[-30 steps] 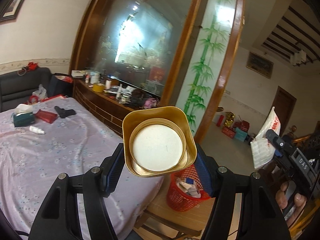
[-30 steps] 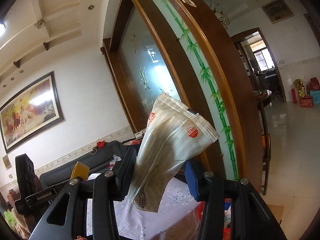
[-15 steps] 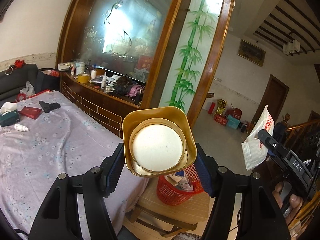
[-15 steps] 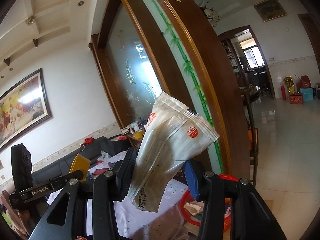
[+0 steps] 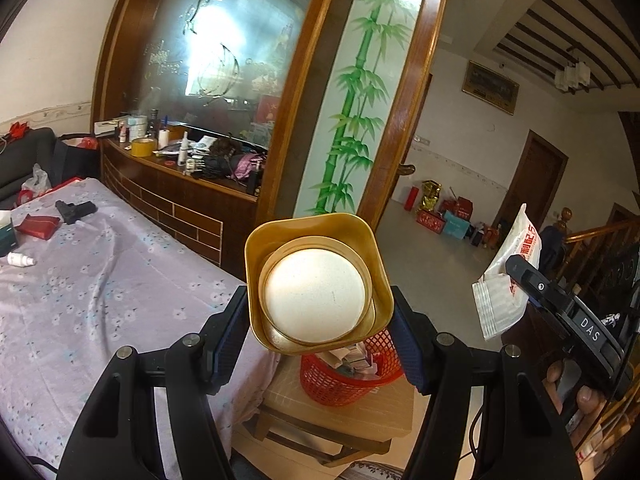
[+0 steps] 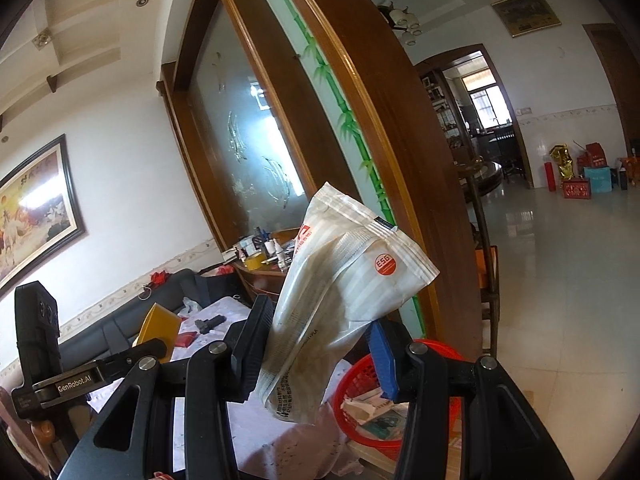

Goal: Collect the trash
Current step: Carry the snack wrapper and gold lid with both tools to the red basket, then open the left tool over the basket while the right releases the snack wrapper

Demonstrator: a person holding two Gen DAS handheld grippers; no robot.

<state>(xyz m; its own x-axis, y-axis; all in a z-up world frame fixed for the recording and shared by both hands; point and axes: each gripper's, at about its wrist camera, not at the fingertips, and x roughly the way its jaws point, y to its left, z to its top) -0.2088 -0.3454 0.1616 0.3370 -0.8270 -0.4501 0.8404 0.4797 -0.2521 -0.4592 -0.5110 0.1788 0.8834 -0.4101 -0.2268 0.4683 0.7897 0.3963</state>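
Observation:
My left gripper [image 5: 318, 324] is shut on a gold square paper cup [image 5: 316, 280] with a white round bottom, held in the air above and just left of a red mesh trash basket [image 5: 348, 376] that has several scraps in it. My right gripper [image 6: 316, 344] is shut on a white plastic bag [image 6: 340, 292] with a red sticker, held up left of the same basket [image 6: 400, 396]. The right gripper and its bag [image 5: 506, 276] show at the right of the left wrist view. The left gripper with the cup [image 6: 158, 328] shows at the left of the right wrist view.
The basket stands on a low wooden stool [image 5: 340, 412] beside a table with a purple flowered cloth [image 5: 80, 280]. On the cloth lie a red box [image 5: 38, 226], a black toy gun [image 5: 74, 210] and a small white bottle [image 5: 20, 259]. A cluttered wooden cabinet ledge [image 5: 192, 168] runs behind.
Both grippers have moved toward the red basket with their loads; it now sits closer and more centred under the cup and the bag. The grips are unchanged.

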